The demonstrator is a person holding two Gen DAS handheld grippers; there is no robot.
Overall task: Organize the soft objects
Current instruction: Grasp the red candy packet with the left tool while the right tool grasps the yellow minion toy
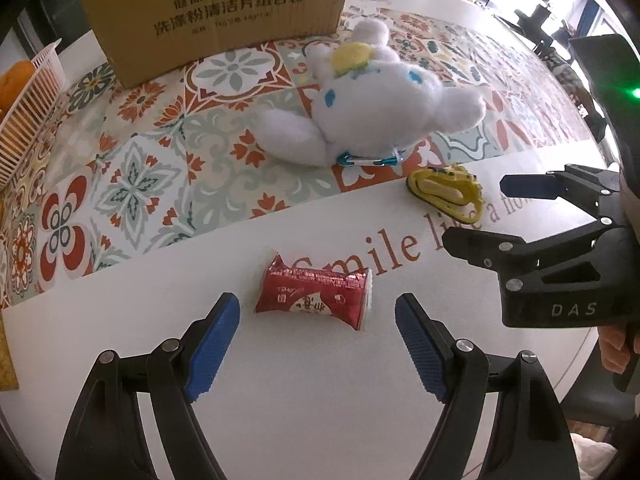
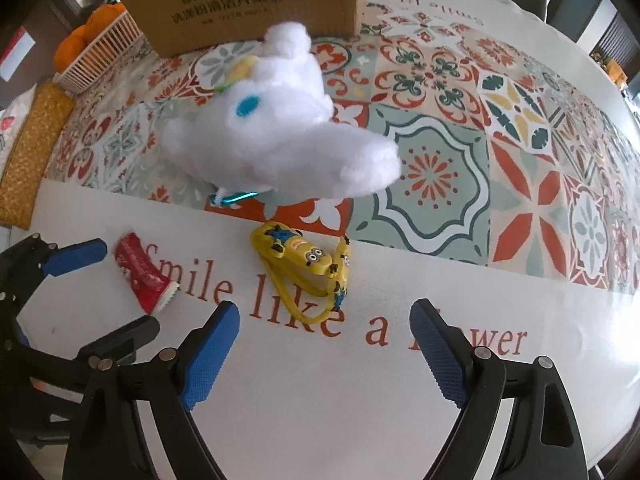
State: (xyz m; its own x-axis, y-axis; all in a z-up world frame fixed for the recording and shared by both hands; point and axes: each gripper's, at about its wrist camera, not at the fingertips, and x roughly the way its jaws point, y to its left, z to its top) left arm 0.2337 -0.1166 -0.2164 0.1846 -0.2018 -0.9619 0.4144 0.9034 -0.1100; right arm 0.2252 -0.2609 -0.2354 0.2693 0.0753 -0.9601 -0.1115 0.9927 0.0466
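Hanging over the white tablecloth with both claws wide open and holding nothing. Left gripper just short of the red snack packet, not touching. Right gripper near the yellow strap toy. White plush toy lying farther back on the patterned part, in front of the cardboard box.

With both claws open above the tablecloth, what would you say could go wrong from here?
1. The left claw may crush or skid the crinkly red foil snack packet, which lies flat on the smooth cloth.
2. The right claw could snag only the loop of the yellow cartoon-print strap pouch.
3. The two claws sit close together and might collide.
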